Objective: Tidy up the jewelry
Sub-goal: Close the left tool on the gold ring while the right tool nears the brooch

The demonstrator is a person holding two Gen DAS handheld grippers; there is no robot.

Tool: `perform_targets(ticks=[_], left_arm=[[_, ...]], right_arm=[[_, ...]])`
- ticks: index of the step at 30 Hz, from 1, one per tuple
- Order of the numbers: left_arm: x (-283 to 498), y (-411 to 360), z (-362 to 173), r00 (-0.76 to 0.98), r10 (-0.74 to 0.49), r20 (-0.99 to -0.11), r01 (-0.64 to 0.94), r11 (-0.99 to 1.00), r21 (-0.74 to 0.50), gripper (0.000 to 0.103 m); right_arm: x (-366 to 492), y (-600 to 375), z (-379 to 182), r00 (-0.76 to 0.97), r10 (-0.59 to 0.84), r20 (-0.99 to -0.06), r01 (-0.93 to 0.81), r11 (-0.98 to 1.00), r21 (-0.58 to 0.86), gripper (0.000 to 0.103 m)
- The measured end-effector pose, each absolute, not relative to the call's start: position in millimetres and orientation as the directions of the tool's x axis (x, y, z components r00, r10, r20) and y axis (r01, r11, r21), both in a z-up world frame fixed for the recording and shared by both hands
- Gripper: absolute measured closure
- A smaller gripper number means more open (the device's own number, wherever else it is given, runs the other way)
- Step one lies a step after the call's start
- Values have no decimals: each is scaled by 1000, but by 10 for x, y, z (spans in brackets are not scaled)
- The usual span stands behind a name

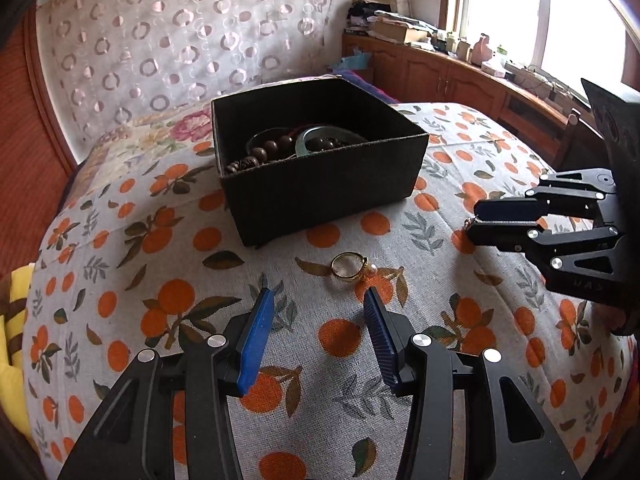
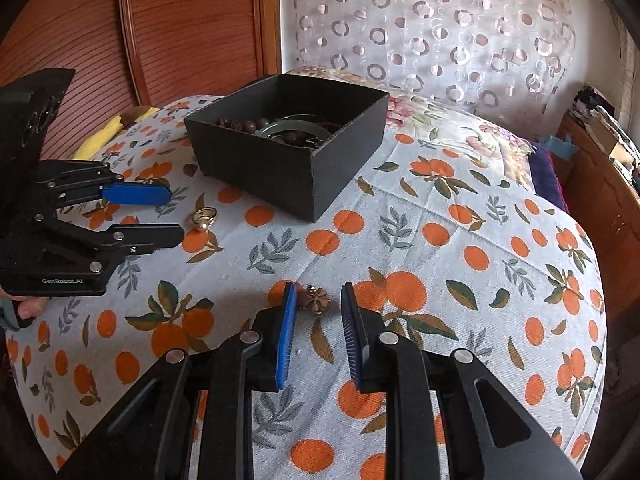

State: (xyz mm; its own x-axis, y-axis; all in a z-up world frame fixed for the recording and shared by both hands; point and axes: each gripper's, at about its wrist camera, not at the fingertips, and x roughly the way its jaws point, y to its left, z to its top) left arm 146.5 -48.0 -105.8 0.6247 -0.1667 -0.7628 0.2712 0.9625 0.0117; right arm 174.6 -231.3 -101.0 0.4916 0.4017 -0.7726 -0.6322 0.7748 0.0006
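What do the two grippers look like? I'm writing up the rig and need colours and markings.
Both are matte black linkage frames with cut-out slots and round silver pins. The left gripper and the right gripper each carry flat blue finger pads; the right's pads are finely ribbed. The left gripper's body reads "GenRobot.AI" in white. No cables show.

Box [image 1: 316, 168] of bracelets [image 1: 280, 146] on bedspread [image 1: 180, 264], ring [image 1: 349, 265] before it
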Motion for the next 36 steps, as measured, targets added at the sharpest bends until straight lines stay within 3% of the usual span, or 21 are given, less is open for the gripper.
perform_targets(ticks=[8,10,25,36], left_arm=[[1480,-498,-1062,622,-157,-767,275,961,26,51],[1490,-504,-1065,621,-159,-768,275,961,23,51],[1585,-653,-951,637,-183,-749,294,956,17,50],[1631,-712,-1032,618,-184,-765,310,951,22,76]], right_arm=[[1751,-2248,-1031,490,395,-777,-638,770,-11,78],[1748,-2249,-1032,489,397,-777,-640,768,-10,86],[1749,-2247,-1033,489,397,-776,-639,769,-10,86],[1747,-2244,-1037,489,397,-777,-639,769,-9,86]])
